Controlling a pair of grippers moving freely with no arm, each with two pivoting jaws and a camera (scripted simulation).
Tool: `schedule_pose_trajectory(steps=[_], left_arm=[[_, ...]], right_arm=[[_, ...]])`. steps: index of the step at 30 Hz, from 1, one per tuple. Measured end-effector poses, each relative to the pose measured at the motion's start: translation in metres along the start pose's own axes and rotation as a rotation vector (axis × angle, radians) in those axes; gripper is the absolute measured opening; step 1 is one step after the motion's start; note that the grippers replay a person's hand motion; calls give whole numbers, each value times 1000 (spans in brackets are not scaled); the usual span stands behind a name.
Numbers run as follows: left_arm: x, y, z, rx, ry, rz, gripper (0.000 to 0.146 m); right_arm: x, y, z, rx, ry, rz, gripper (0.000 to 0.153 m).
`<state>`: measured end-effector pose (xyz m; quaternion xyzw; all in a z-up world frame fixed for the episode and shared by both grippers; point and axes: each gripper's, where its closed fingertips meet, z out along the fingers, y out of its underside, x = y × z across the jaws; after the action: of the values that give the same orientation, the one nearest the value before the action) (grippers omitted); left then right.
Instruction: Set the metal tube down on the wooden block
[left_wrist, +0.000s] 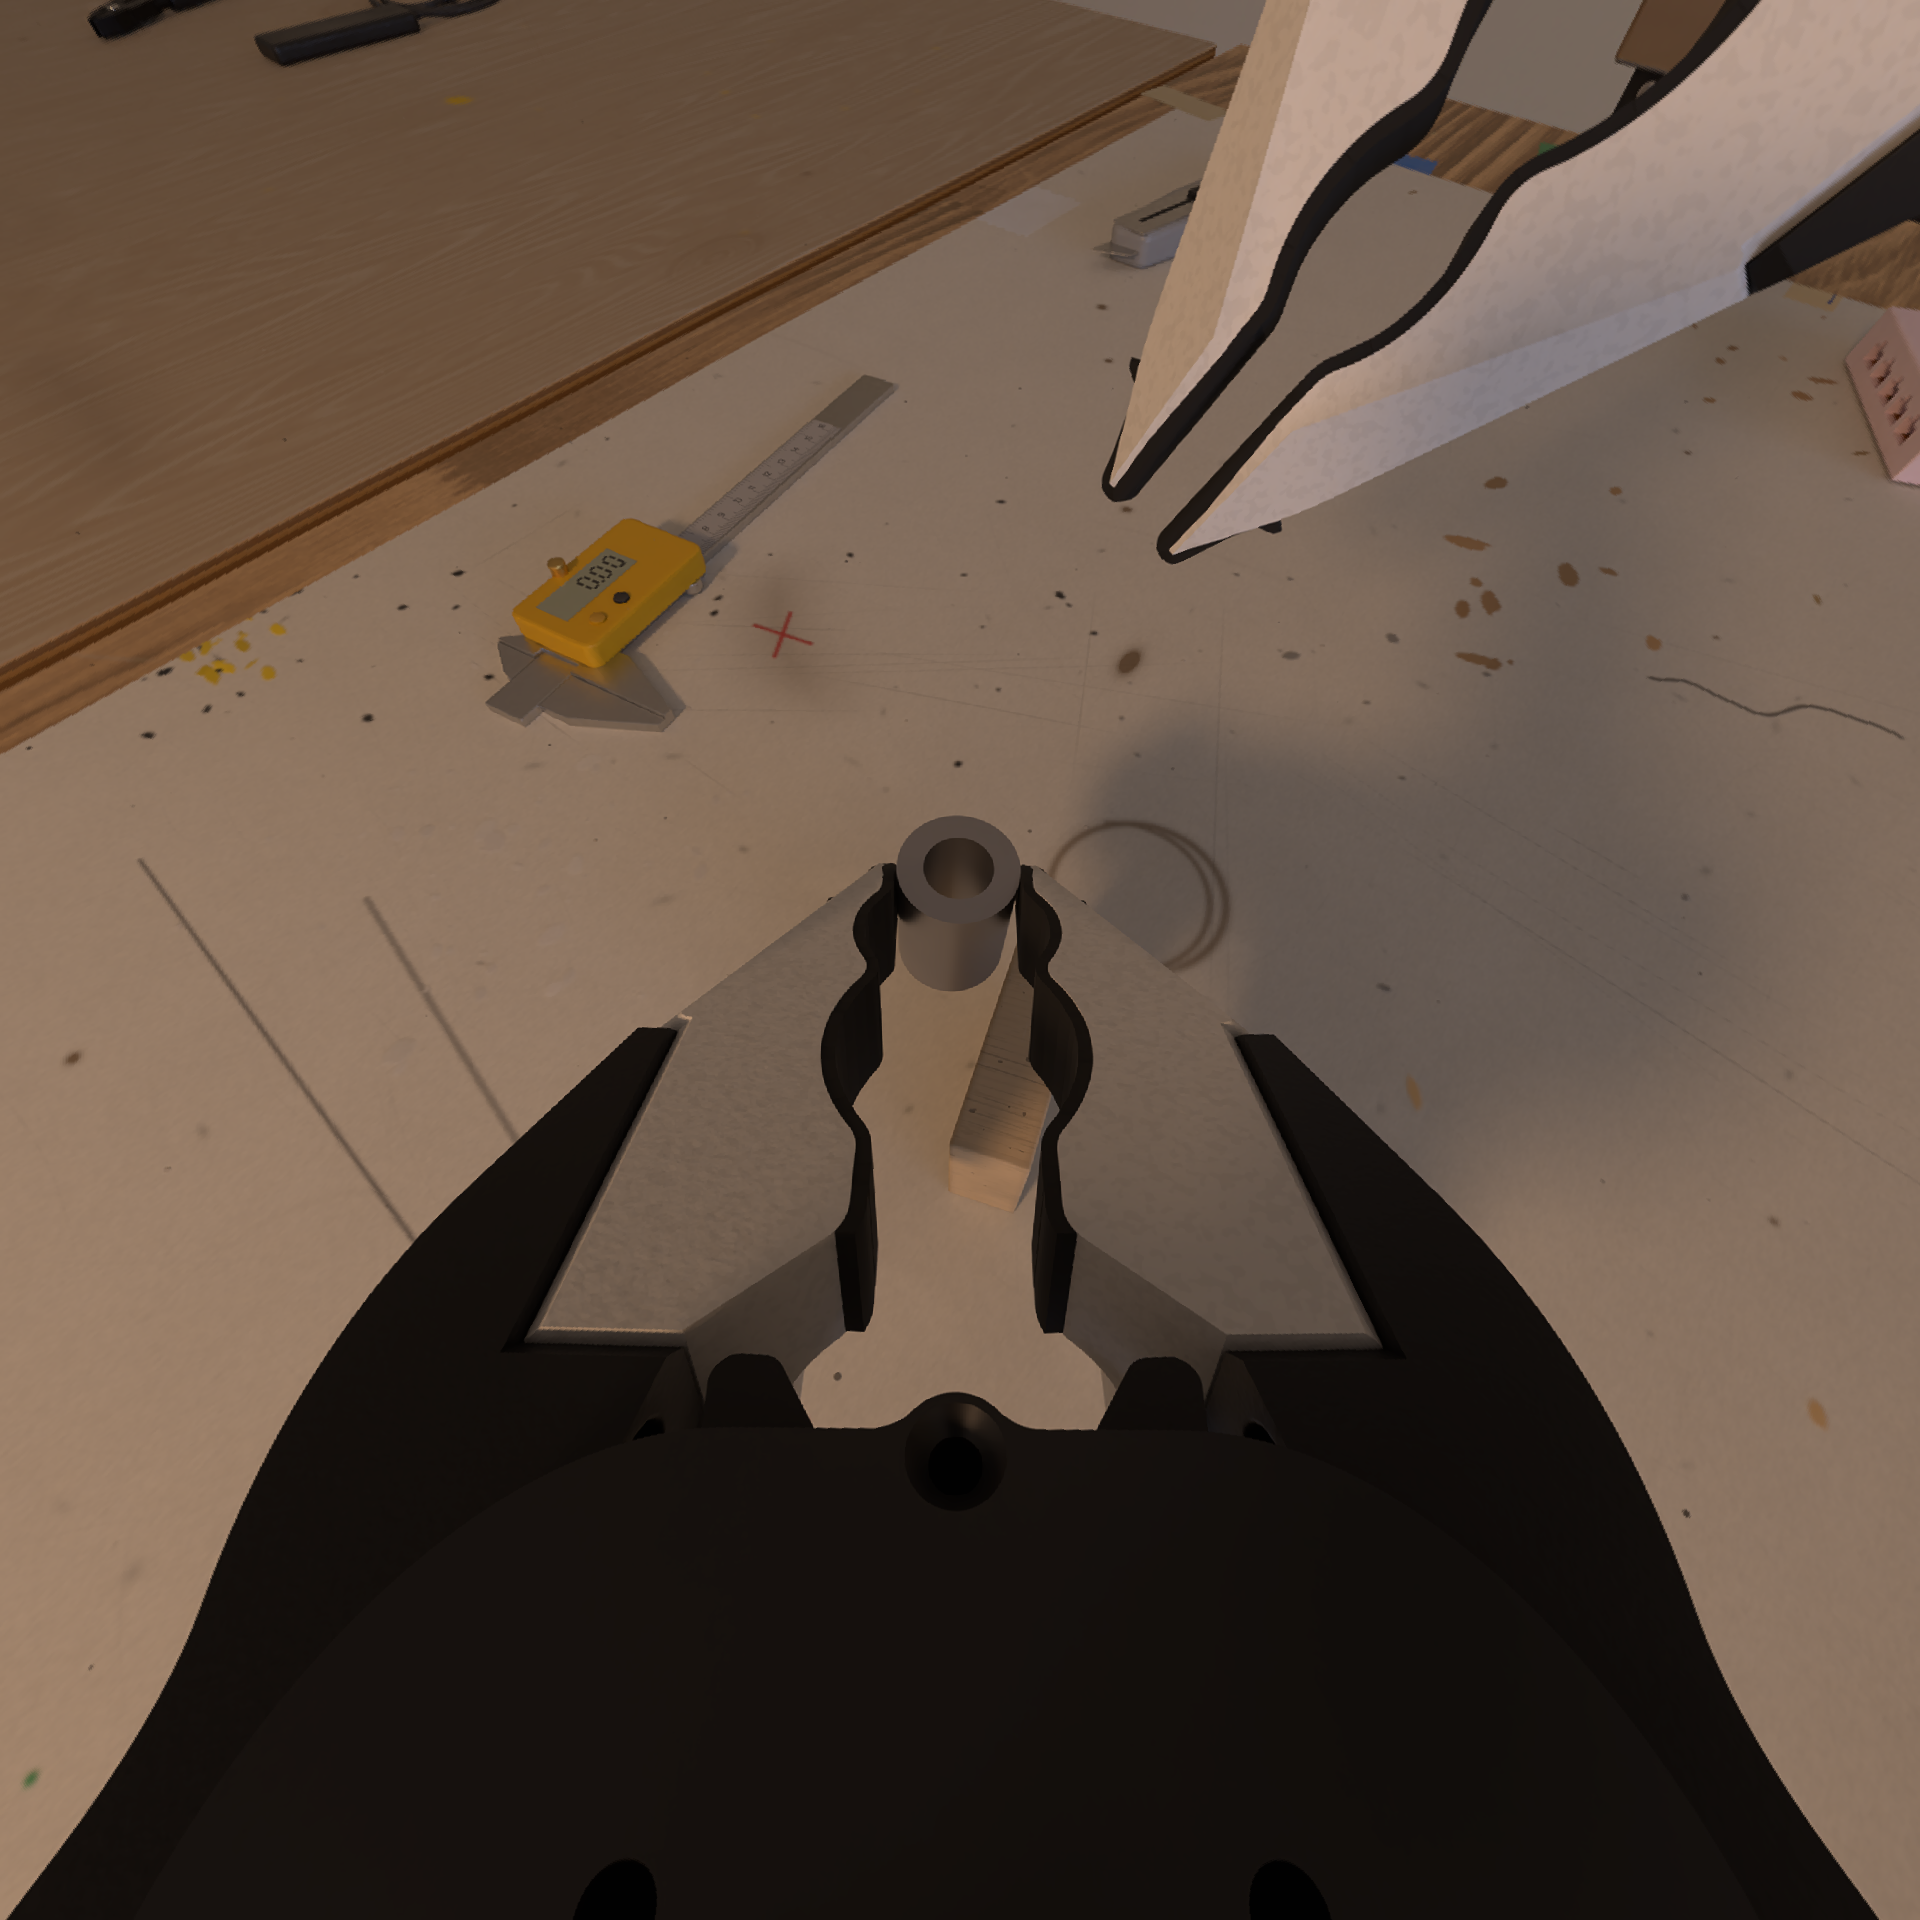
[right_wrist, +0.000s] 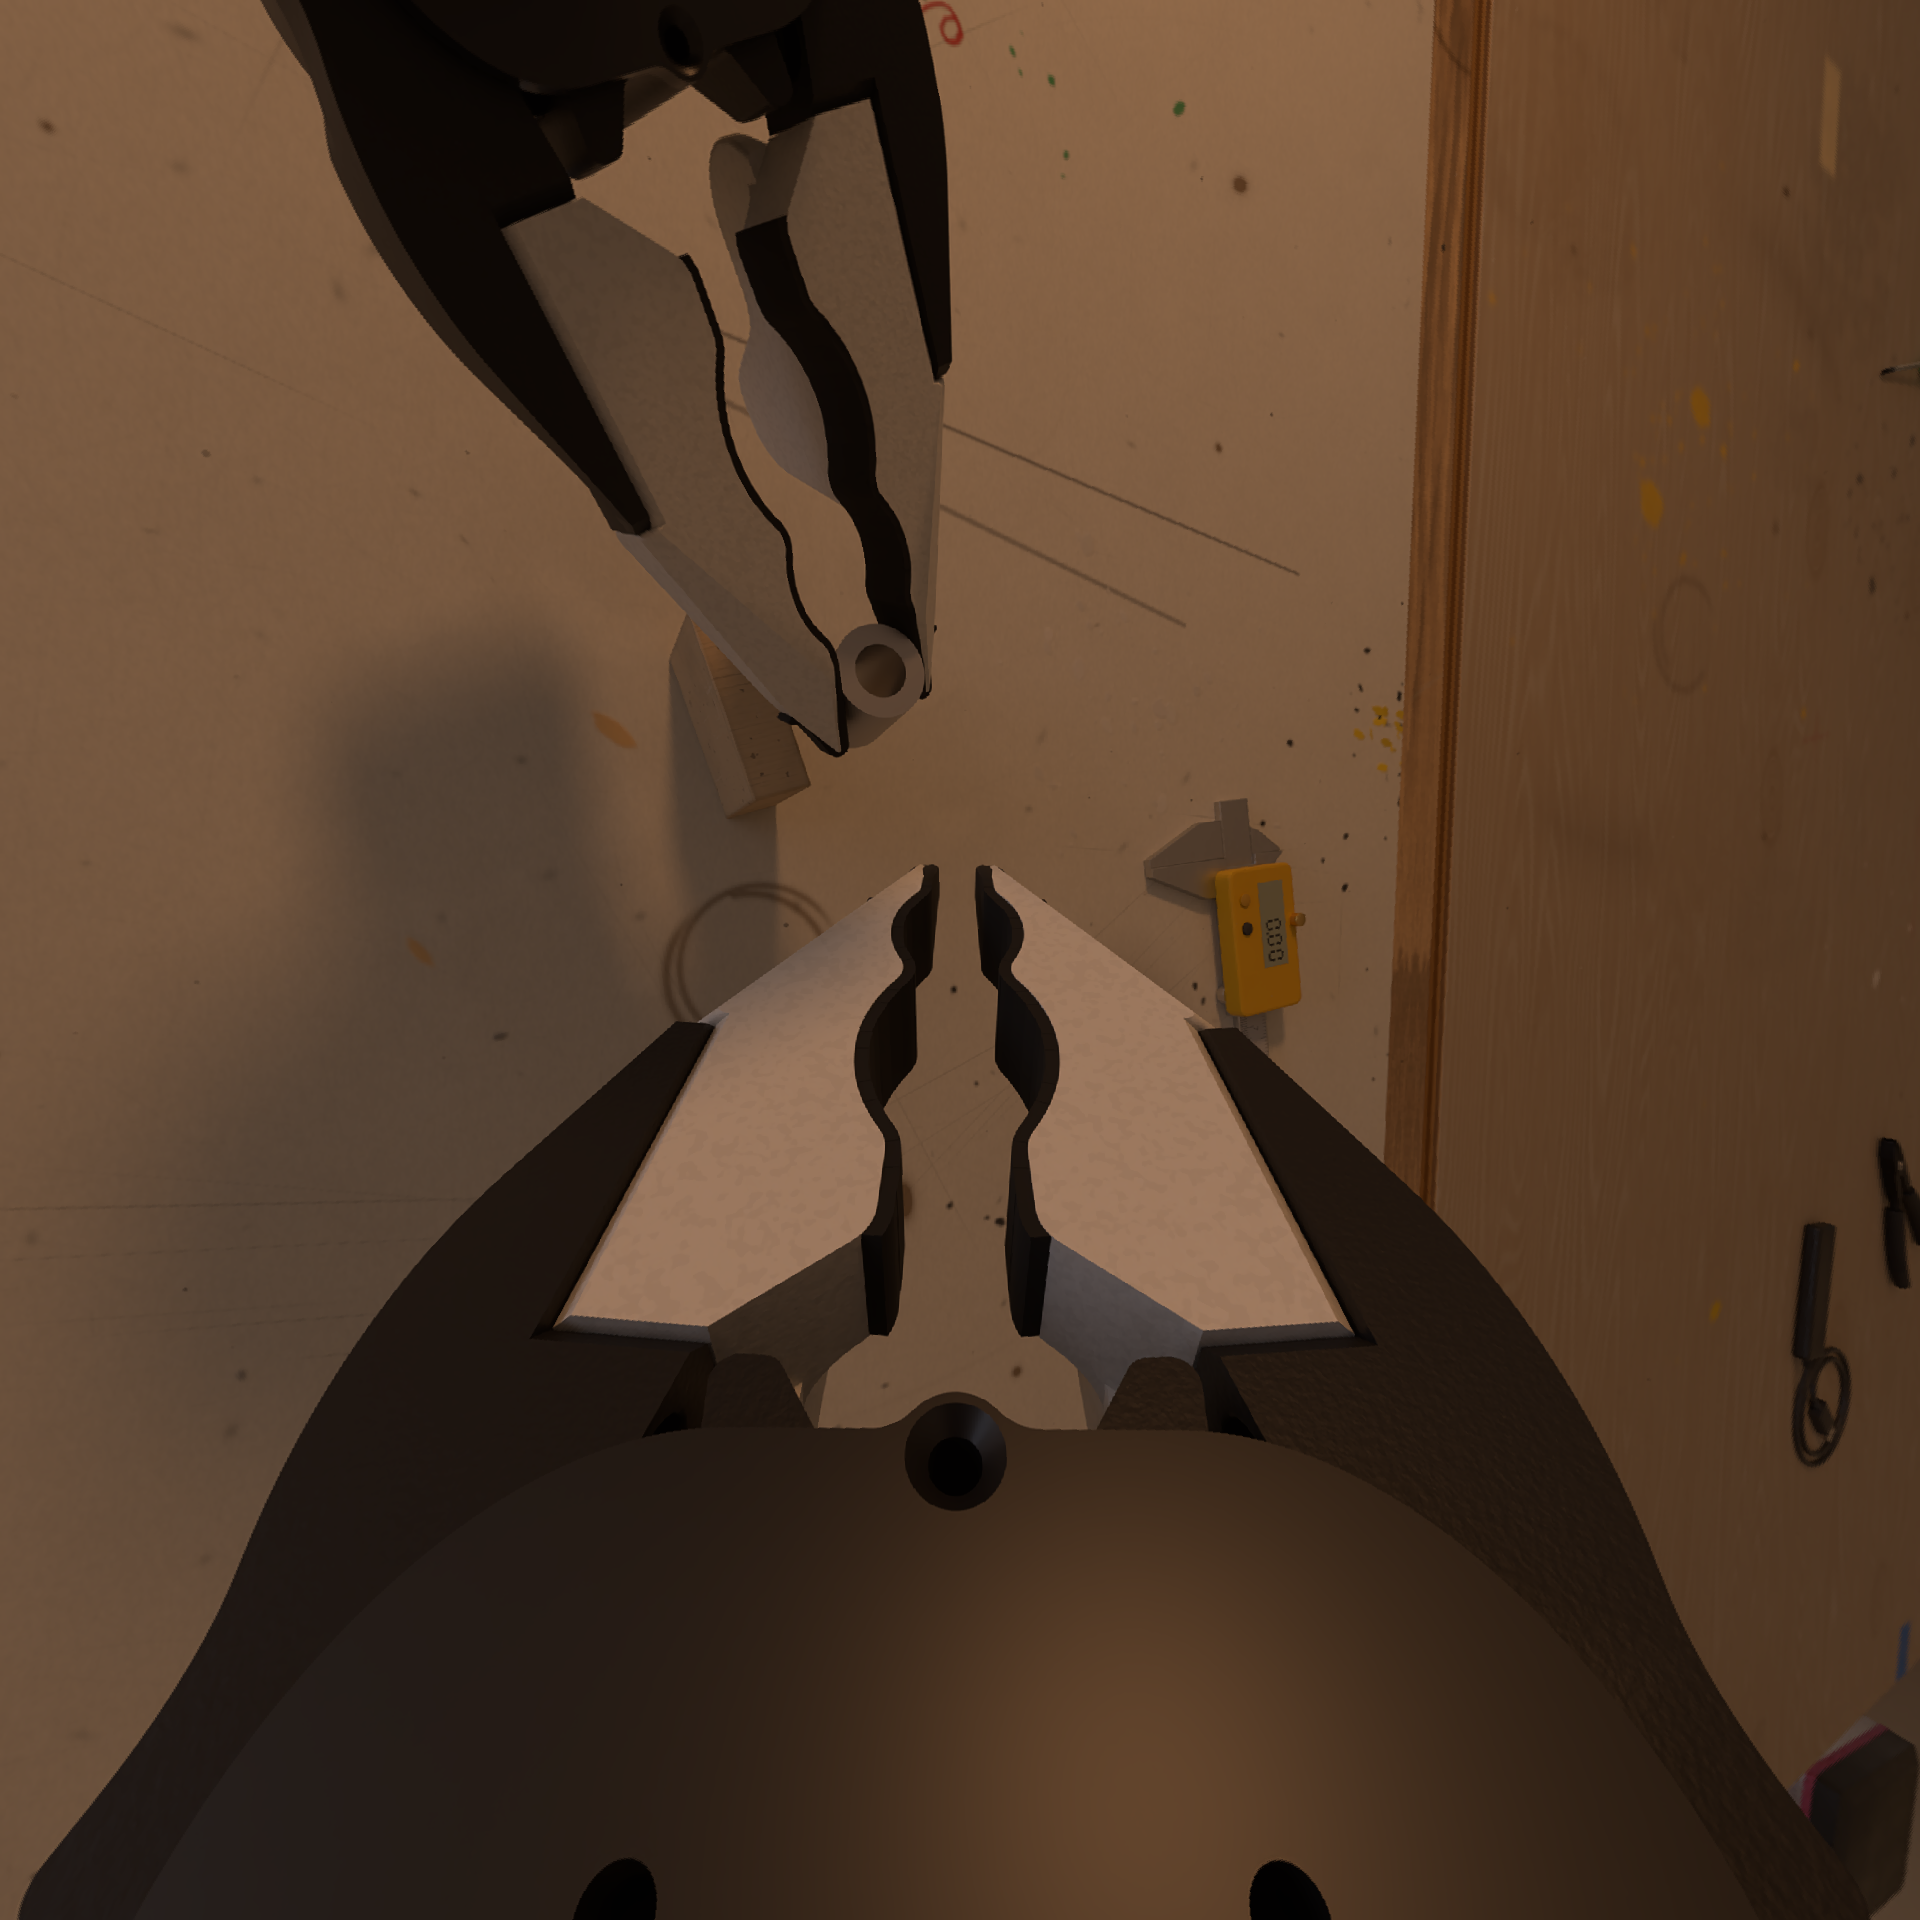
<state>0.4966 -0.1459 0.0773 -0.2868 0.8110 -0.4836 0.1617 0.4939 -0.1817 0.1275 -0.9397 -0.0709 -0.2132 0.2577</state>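
My left gripper (left_wrist: 956, 878) is shut on the grey metal tube (left_wrist: 956, 904), pinching it between the fingertips with its open end towards the camera. The pale wooden block (left_wrist: 997, 1122) lies on the table beneath the fingers, just behind the tube. In the right wrist view the left gripper (right_wrist: 878, 712) holds the tube (right_wrist: 881, 675) above and beside the block (right_wrist: 743, 748). My right gripper (right_wrist: 956, 873) is empty, its jaws nearly together with a narrow gap. It hovers at the upper right of the left wrist view (left_wrist: 1143, 520).
A yellow digital caliper (left_wrist: 608, 592) lies on the table left of the tube; it also shows in the right wrist view (right_wrist: 1257, 940). A large wooden board (left_wrist: 416, 260) with black tools (left_wrist: 332, 36) covers the far left. A pink item (left_wrist: 1891, 395) sits at the right edge.
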Motion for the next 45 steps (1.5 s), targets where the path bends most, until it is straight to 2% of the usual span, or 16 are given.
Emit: schedule_pose_trajectory(steps=[17,30,36,39,45], left_arm=[[-1,9,4,-40,-19,14,22],[1,5,4,-13,-9,31,22],[0,5,3,-10,-12,29,22],[0,5,3,-8,-9,23,22],[0,5,4,-8,-9,22,22]], right_arm=[[-11,1,6,-65,88,-157,7],[-9,-12,0,54,-37,97,8],[-12,-19,-3,69,-62,91,0],[-4,-21,-8,81,-55,118,1],[-3,-14,6,17,-54,116,0]])
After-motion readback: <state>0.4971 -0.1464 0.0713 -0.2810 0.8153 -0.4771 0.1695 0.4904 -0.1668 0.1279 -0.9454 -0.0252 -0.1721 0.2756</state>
